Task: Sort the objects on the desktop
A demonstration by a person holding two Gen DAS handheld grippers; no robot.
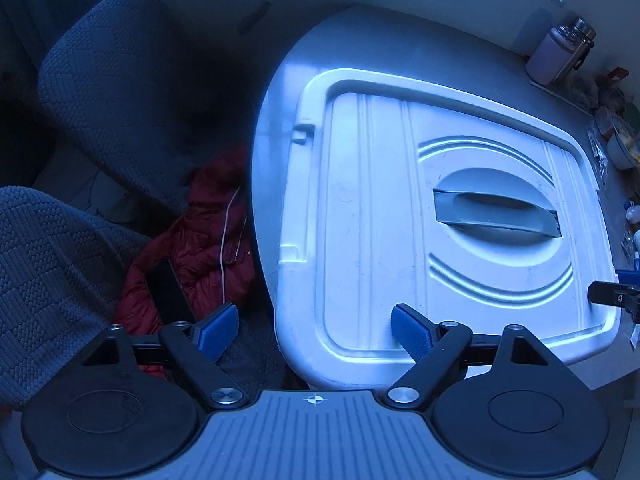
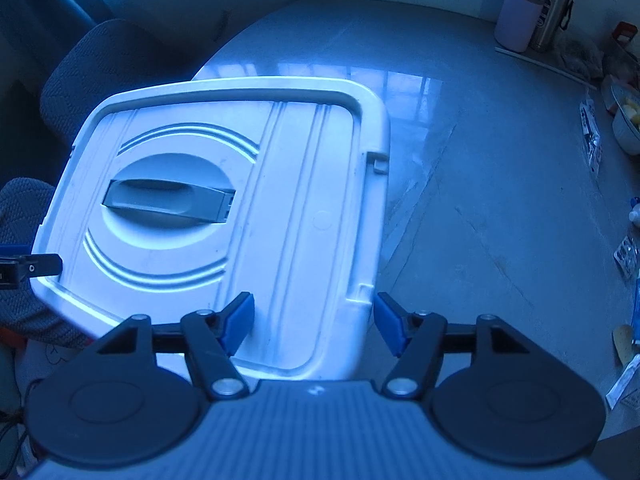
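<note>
A white storage box lid (image 1: 380, 220) with a grey recessed handle (image 1: 496, 212) lies on the round grey table (image 1: 400, 40). My left gripper (image 1: 314, 324) is open and straddles the lid's left edge: one blue pad is over the lid, the other hangs off the table side. In the right wrist view, the same lid (image 2: 288, 200) and its handle (image 2: 168, 198) fill the left half. My right gripper (image 2: 314, 312) is open across the lid's right edge, with its right pad just outside the rim over the table (image 2: 480, 160). Neither gripper's pads press on anything.
A pink bottle (image 2: 520, 16) and a steel flask (image 2: 554, 4) stand at the table's far side. A white bowl (image 2: 628, 124) and small packets (image 2: 626, 256) line the right edge. Left of the table are a grey chair (image 1: 116, 80) and a red jacket (image 1: 200, 240).
</note>
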